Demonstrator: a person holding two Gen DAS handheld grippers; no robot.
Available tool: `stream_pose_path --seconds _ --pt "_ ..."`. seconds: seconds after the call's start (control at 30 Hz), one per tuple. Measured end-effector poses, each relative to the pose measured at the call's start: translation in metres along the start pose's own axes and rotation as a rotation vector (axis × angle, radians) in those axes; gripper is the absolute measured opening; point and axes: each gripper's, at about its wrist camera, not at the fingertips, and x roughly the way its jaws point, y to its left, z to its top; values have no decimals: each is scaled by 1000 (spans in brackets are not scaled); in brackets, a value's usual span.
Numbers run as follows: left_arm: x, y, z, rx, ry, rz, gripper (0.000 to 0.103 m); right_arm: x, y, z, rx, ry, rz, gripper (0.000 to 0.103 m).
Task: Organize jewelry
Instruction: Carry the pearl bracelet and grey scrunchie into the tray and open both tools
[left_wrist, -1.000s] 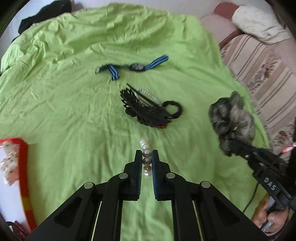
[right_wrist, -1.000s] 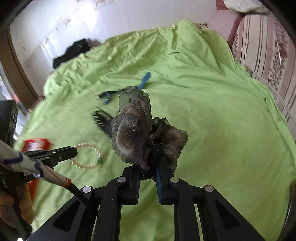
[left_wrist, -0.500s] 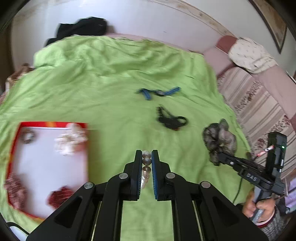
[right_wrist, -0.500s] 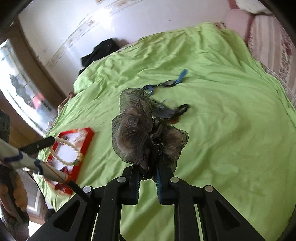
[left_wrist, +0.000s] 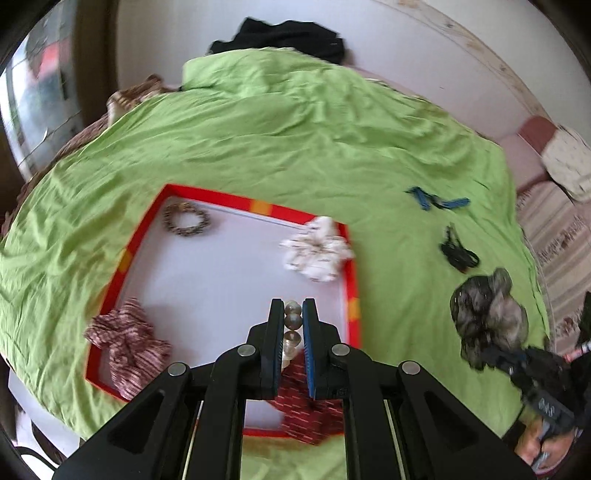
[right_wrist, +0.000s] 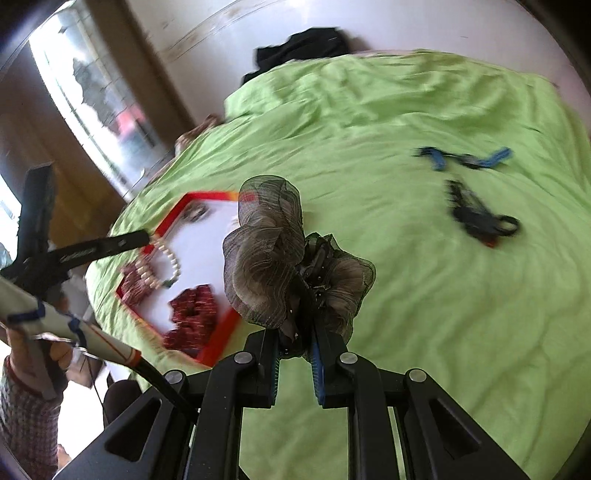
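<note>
My left gripper (left_wrist: 293, 314) is shut on a pearl bracelet (left_wrist: 293, 321) and holds it above the red-rimmed white tray (left_wrist: 207, 273). The bracelet hangs as a loop in the right wrist view (right_wrist: 162, 267). My right gripper (right_wrist: 295, 332) is shut on a grey-brown gauze scrunchie (right_wrist: 266, 269), held above the green bedspread right of the tray (right_wrist: 218, 339). The scrunchie also shows in the left wrist view (left_wrist: 487, 314). The tray holds a beaded ring (left_wrist: 186, 220), a white scrunchie (left_wrist: 317, 249), a pink striped scrunchie (left_wrist: 127, 345) and a dark red scrunchie (left_wrist: 306, 417).
On the green bedspread (left_wrist: 295, 140) lie a blue strap bracelet (left_wrist: 437, 199) and a black hair piece (left_wrist: 458, 253), right of the tray. They also show in the right wrist view, the bracelet (right_wrist: 465, 157) and the hair piece (right_wrist: 480, 218). A striped sofa (left_wrist: 561, 229) borders the right side.
My left gripper has swung left with the pearl bracelet, from over the black hair piece to over the tray. My right gripper, still holding the scrunchie, has turned left towards the tray.
</note>
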Motion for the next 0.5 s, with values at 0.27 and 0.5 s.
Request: stream_pose_path --seconds 0.27,0.5 --pt "32 69 25 -87 17 54 9 56 69 24 -67 76 103 16" --pt "61 122 43 -154 42 107 9 115 95 45 13 159 237 16"
